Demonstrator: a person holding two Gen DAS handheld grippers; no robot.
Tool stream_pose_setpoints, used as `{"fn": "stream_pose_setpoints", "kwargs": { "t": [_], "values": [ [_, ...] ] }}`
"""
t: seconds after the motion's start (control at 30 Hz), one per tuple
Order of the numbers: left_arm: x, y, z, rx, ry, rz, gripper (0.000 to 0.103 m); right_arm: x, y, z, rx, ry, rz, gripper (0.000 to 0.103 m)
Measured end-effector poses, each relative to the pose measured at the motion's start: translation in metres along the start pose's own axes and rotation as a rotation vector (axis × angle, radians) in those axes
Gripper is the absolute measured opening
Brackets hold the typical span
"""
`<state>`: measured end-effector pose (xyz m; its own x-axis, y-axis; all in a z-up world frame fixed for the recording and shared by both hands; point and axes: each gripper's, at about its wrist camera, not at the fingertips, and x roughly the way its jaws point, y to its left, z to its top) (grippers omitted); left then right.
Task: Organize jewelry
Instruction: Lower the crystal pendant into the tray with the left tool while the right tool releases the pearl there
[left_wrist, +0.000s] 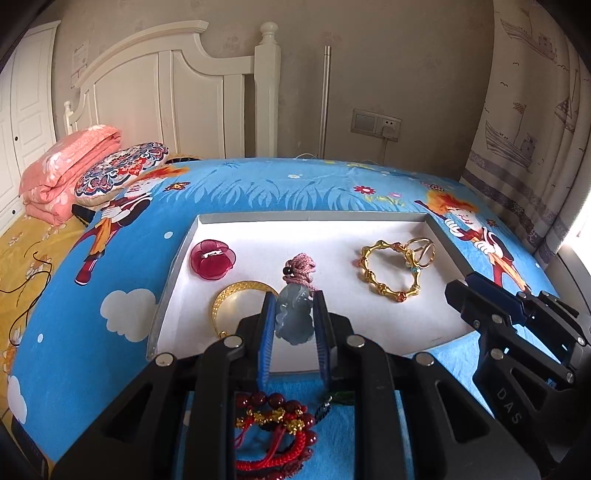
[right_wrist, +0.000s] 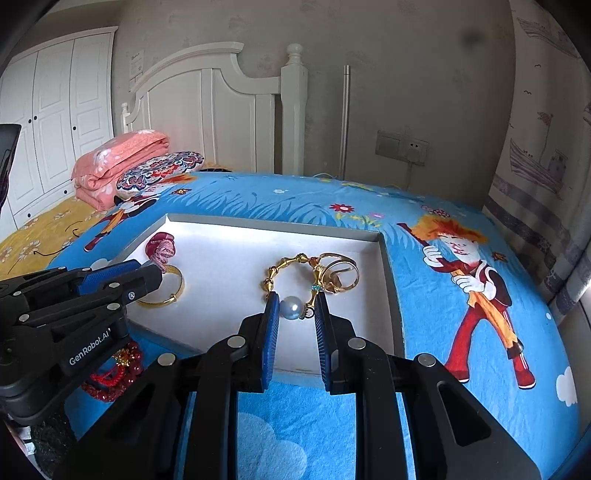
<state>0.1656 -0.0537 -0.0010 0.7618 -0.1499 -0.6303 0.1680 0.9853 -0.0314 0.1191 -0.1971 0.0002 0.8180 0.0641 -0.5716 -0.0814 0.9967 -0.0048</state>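
Left gripper (left_wrist: 294, 295) clenched on pale blue-grey jade pendant (left_wrist: 293, 314); stone sits between blue pads, its pink cord (left_wrist: 301, 267) trailing past the tips, above white tray (left_wrist: 369, 229) near edge. Right gripper (right_wrist: 296, 297) grasping pearl piece (right_wrist: 290, 308) between its tips, over tray's right half, just near of gold bamboo bangle (right_wrist: 291, 275).
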Motion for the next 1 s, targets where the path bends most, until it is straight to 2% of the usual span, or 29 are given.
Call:
{"fn": "stream_pose_setpoints", "kwargs": {
  "t": [0.23, 0.57, 0.77, 0.93, 1.0],
  "values": [
    [0.017, -0.005, 0.017, 0.017, 0.014, 0.021, 0.02, 0.017, -0.004, 0.017, 0.006, 0.006, -0.004, 0.019],
    [0.048, 0.003, 0.037, -0.029, 0.078, 0.038, 0.02, 0.037, -0.005, 0.024, 0.013, 0.026, -0.004, 0.019],
    [0.066, 0.002, 0.039, -0.027, 0.105, 0.072, 0.02, 0.055, -0.007, 0.028, 0.011, 0.058, -0.015, 0.019],
    [0.078, 0.007, 0.037, -0.035, 0.133, 0.067, 0.02, 0.064, -0.011, 0.032, 0.018, 0.074, -0.035, 0.019],
    [0.078, 0.008, 0.036, -0.024, 0.134, 0.057, 0.026, 0.065, -0.014, 0.033, 0.032, 0.075, -0.045, 0.021]
  ]
}}
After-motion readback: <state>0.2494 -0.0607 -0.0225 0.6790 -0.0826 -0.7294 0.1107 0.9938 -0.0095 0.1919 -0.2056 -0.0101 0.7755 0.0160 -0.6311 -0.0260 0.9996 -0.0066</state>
